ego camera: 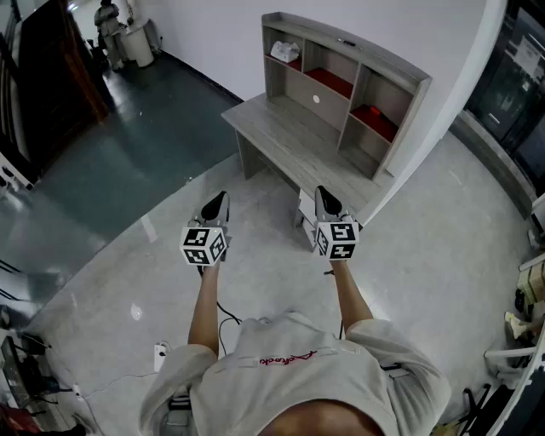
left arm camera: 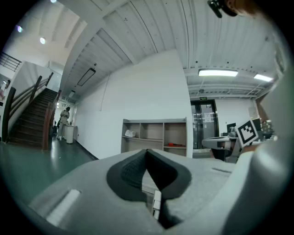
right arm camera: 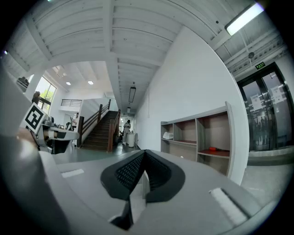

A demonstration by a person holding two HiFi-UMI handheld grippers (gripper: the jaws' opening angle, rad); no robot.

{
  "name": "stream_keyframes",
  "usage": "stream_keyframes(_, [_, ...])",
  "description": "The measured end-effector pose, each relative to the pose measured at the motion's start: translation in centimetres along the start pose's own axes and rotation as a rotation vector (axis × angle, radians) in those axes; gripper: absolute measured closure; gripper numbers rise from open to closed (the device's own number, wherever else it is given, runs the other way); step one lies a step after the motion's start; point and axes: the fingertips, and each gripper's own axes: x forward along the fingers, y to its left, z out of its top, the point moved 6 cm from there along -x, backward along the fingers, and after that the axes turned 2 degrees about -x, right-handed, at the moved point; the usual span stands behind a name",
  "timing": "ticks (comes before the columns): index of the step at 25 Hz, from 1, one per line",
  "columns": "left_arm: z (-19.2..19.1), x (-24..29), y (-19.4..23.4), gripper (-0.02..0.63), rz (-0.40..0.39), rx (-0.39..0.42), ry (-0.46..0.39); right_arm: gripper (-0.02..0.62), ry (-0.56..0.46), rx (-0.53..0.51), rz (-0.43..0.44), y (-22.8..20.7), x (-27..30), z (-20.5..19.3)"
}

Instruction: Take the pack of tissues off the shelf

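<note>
A white pack of tissues (ego camera: 284,52) lies in the top left compartment of a grey wooden shelf (ego camera: 397,70) that stands on a desk (ego camera: 289,140) against the wall. The pack also shows small in the left gripper view (left arm camera: 130,133) and in the right gripper view (right arm camera: 168,136). My left gripper (ego camera: 219,198) and right gripper (ego camera: 324,195) are held side by side, level, well short of the desk. Both are shut with nothing between the jaws.
A red item (ego camera: 370,111) lies in the right compartment of the shelf, and red lining (ego camera: 332,81) shows in the middle one. A person (ego camera: 107,19) stands by a white bin (ego camera: 136,41) far down the hall. A staircase (left arm camera: 32,120) rises at the left. Cables (ego camera: 225,318) lie on the floor.
</note>
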Motion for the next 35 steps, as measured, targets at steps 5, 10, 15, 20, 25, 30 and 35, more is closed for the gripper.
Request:
stream_keyframes(5, [0.2, 0.7, 0.0, 0.604, 0.003, 0.003, -0.006, 0.588, -0.018, 0.012, 0.005, -0.4, 0.5, 0.3])
stream_keyframes(10, [0.1, 1.3, -0.4, 0.604, 0.002, 0.003, -0.004, 0.589, -0.014, 0.015, 0.007, -0.9, 0.6, 0.1])
stream_keyframes(15, [0.0, 2.4, -0.8, 0.604, 0.005, 0.003, -0.005, 0.589, -0.001, 0.008, 0.014, -1.7, 1.0, -0.4])
stream_keyframes(20, [0.4, 4.0, -1.5, 0.604, 0.013, 0.005, -0.013, 0.588, -0.032, 0.015, 0.024, -3.2, 1.4, -0.1])
stream_keyframes(25, [-0.1, 5.7, -2.6, 0.604, 0.019, 0.001, -0.014, 0.588, -0.044, 0.011, 0.048, -4.8, 1.8, -0.3])
stream_keyframes(30, [-0.9, 7.6, -3.6, 0.604, 0.027, -0.003, -0.011, 0.588, -0.027, 0.009, 0.081, -6.2, 3.2, -1.1])
stream_keyframes(35, [-1.5, 8.6, -3.1, 0.604, 0.045, -0.011, -0.003, 0.588, -0.036, 0.013, 0.093, -6.7, 4.6, -1.5])
